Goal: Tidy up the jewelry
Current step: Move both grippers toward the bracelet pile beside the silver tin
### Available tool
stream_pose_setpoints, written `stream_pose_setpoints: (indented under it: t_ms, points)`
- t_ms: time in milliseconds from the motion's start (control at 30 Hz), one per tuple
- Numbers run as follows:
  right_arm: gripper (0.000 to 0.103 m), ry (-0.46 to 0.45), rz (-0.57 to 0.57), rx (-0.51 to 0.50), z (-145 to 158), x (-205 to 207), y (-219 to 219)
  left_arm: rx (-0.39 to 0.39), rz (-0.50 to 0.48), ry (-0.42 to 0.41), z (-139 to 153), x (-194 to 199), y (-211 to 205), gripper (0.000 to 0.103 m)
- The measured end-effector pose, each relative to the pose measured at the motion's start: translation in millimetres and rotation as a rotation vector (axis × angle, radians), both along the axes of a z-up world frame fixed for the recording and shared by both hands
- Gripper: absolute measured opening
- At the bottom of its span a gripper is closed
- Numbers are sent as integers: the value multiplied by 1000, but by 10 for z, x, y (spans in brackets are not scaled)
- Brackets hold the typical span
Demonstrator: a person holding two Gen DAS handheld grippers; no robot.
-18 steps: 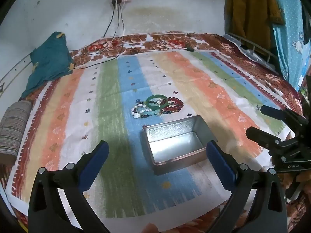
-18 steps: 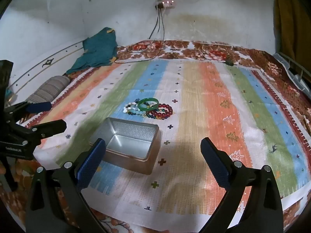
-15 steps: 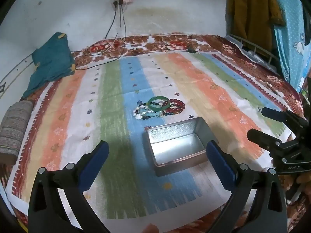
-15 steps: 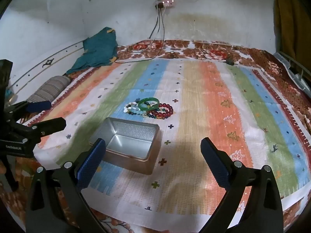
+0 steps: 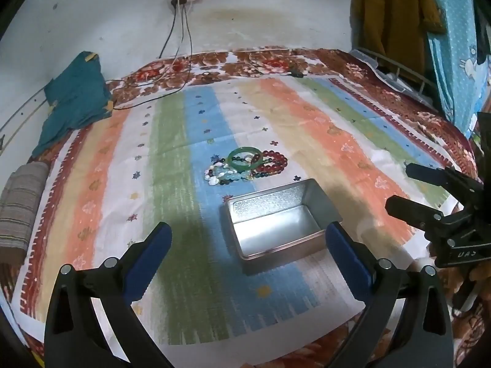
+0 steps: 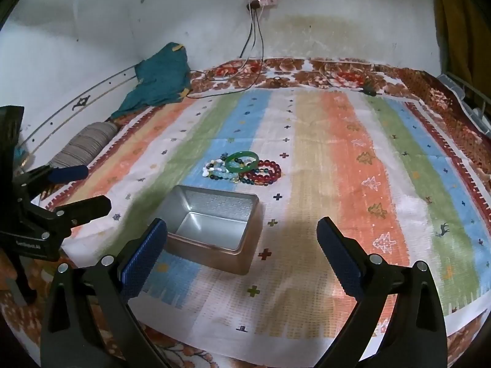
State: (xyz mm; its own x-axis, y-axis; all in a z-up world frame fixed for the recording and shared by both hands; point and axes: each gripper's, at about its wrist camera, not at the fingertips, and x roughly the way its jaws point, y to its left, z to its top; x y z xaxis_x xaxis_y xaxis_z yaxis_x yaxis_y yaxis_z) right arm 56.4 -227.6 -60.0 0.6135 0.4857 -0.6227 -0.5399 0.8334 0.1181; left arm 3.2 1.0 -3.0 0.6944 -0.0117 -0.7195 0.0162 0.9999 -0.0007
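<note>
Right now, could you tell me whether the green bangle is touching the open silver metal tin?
Apart. The left wrist view shows the green bangle lying beyond the silver tin, with striped cloth visible between them.

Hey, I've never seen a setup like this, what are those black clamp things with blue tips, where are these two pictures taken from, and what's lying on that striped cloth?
No robot here: a person holds a two-finger gripper in each hand, with a wide-angle camera on each that looks along its fingers. One picture comes from the left gripper, the other from the right gripper; each also sees the other at its edge. Both stand open and hold nothing. On the striped cloth sits an open, empty rectangular metal tin. Just beyond it lies a small pile of jewelry: a green bangle resting on a dark red bead bracelet and pale white and blue bead strands. None of it is in the tin yet.
</note>
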Motion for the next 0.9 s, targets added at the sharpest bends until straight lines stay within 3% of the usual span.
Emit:
stream_pose_setpoints:
  t_ms: [900]
  points:
    - [99,32,43,16,-19,53,25,-30,22,23,0,11,58,98]
